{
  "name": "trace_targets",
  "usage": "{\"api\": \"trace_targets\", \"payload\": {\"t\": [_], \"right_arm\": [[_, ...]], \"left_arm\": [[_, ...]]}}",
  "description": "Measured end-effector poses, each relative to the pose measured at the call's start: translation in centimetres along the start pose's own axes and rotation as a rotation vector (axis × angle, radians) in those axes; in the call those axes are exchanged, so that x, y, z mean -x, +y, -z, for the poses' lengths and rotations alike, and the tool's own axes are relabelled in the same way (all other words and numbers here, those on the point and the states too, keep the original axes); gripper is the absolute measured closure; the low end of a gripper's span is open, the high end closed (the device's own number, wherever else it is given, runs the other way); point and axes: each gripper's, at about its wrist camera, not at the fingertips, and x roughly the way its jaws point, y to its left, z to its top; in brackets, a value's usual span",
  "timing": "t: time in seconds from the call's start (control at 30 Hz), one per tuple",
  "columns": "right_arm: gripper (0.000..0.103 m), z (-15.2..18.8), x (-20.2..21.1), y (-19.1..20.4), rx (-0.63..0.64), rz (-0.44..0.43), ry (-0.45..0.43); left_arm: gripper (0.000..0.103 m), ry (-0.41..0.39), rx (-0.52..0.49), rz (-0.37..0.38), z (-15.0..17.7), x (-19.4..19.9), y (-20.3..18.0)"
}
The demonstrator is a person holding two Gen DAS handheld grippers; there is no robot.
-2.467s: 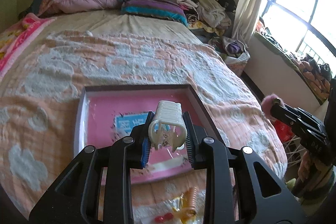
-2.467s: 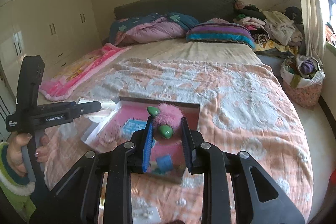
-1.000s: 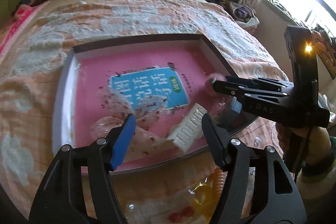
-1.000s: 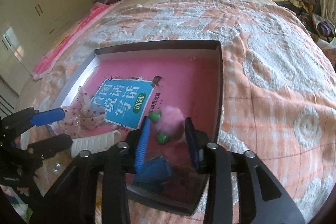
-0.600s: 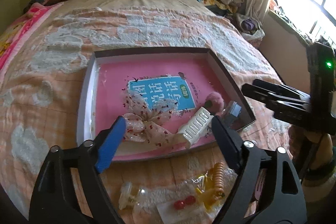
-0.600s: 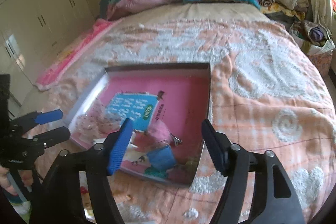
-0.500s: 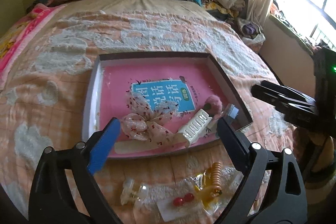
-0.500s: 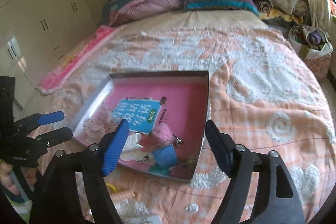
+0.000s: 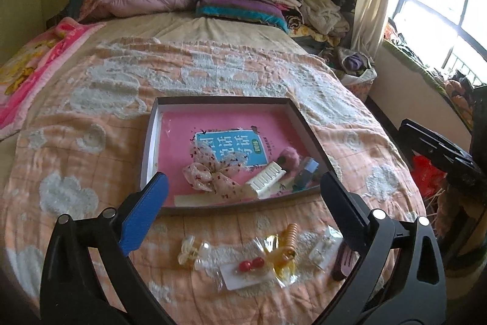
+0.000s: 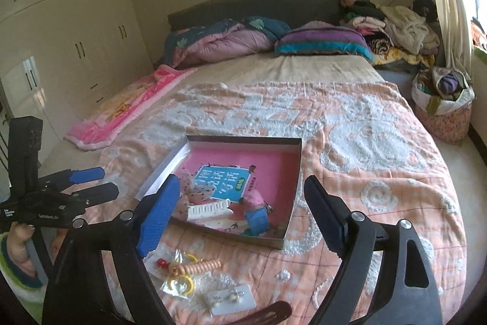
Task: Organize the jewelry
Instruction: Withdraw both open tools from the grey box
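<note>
White claw clip (image 9: 265, 176) is seen lying flat in the tray (image 9: 151, 139), near-right part of the pink floor. Long axis runs diagonally in the left wrist view: one end toward the near-left by the floral bow (image 9: 210, 172), the other toward the far-right by the pink pom-pom clip (image 9: 289, 157). In the right wrist view the same clip (image 10: 209, 208) reads almost left-right, teeth edge facing up-frame. Pom-pom clip sits just beside the clip's right end; a blue item (image 9: 306, 174) is just right of that, by the tray's right wall.

Left gripper (image 9: 243, 197): jaws wide and opening, nothing between them, nothing gripped. Right gripper (image 10: 240, 210): jaws also opening, empty; tray contents are only seen through the gap, well beyond the pads.

Loose pieces are left on the bedspread (image 9: 76, 160) near of the tray: red bead earrings on a card (image 9: 251, 265), coil hair tie (image 9: 291, 236), pearl earring card (image 10: 231, 299).

Versus 2.5 s ago: the claw clip was clamped upright in the left gripper and the pom-pom in the right; both are now released in the tray. Both grippers have been pulled back and up, so the tray appears smaller and farther.
</note>
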Motion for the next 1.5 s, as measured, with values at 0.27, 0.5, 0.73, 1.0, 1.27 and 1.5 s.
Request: {"api": "trace_targets", "payload": {"t": [0.27,0.5,0.73,1.0,1.27,1.5], "right_arm": [[0.02,1.1,3.0,1.0,0.019,0.009,-0.031],[0.014,2.4,4.9,1.8,0.038,0.009,-0.043],[0.014,4.0,6.1,2.3,0.054,0.012,-0.031],[0.014,5.9,6.7,2.6,0.075,0.03,-0.002],[0.014,8.2,6.4,2.9,0.114,0.058,0.041],[0.014,10.4,5.6,3.2,0.13,0.058,0.086]], "left_arm": [[0.01,-0.023,-0.031,0.019,1.8,2.2,-0.8],[0.01,-0.029,-0.056,0.012,3.3,3.4,-1.6],[0.01,-0.014,-0.059,0.007,4.8,4.2,-1.6],[0.01,0.023,-0.067,0.001,7.0,4.3,-1.7],[0.01,0.094,-0.035,0.03,9.9,3.3,-1.3],[0.01,0.149,-0.034,0.058,12.4,2.6,-1.4]]}}
